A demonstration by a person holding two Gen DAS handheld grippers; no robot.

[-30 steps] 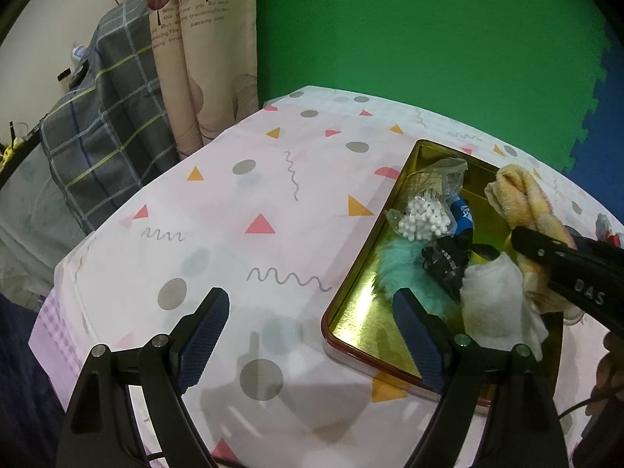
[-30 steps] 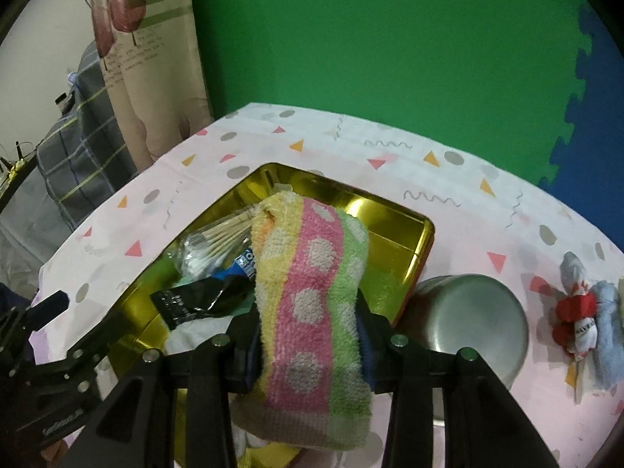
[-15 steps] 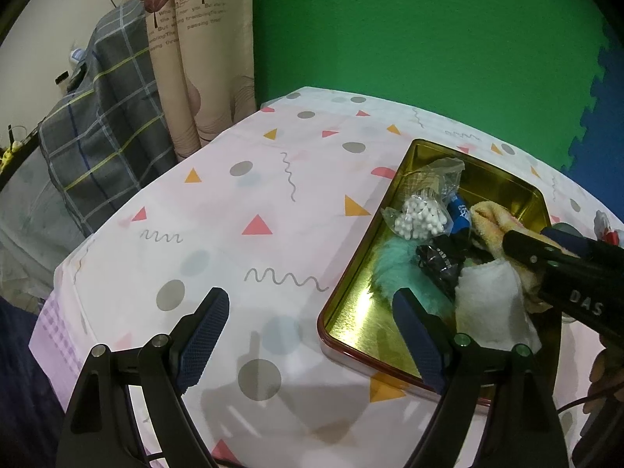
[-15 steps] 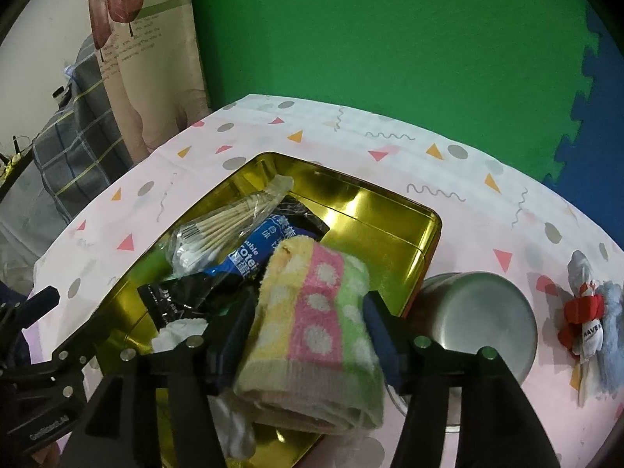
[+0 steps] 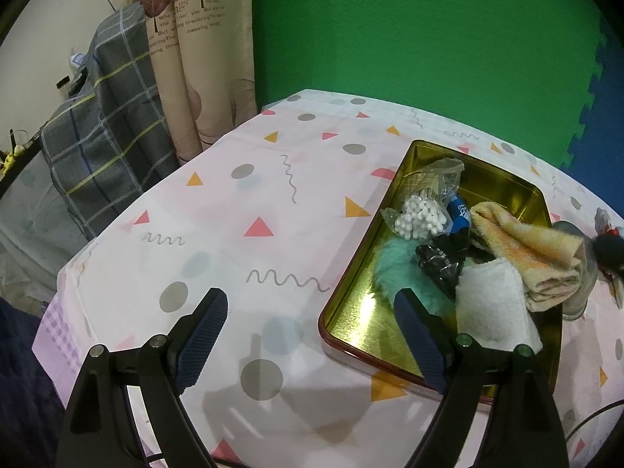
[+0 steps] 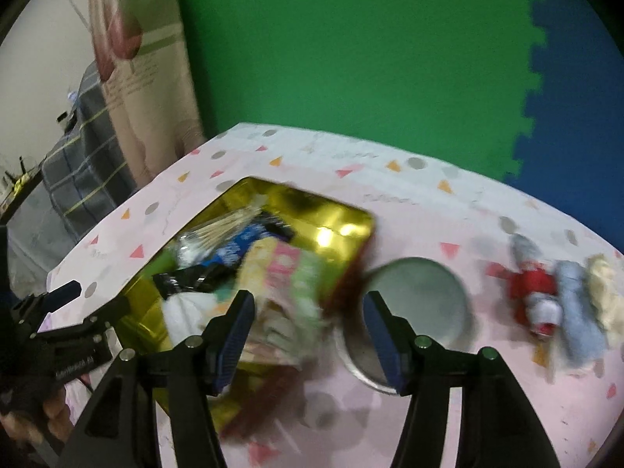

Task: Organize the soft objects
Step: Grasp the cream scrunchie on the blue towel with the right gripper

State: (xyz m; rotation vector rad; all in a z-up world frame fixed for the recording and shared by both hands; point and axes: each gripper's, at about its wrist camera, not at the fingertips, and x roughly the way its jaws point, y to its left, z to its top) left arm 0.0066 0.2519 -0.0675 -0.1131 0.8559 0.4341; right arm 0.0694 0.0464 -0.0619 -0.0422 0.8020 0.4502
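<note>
A striped, dotted towel [image 6: 288, 273] lies in my gold tray [image 5: 503, 179], beside a white cloth [image 5: 491, 308], a teal fluffy piece [image 5: 394, 269] and a bag of cotton swabs [image 5: 421, 218]. My right claw [image 6: 308, 327] is spread and empty above the towel. My left claw [image 5: 312, 331] hangs spread and empty. A red-and-white soft bundle [image 6: 538, 292] and a pale blue cloth [image 6: 577, 304] lie outside the tray, so I judge the sorting partly done.

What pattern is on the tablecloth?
The tablecloth is pale pink with triangles, grey dots and squiggles; left wrist view.
</note>
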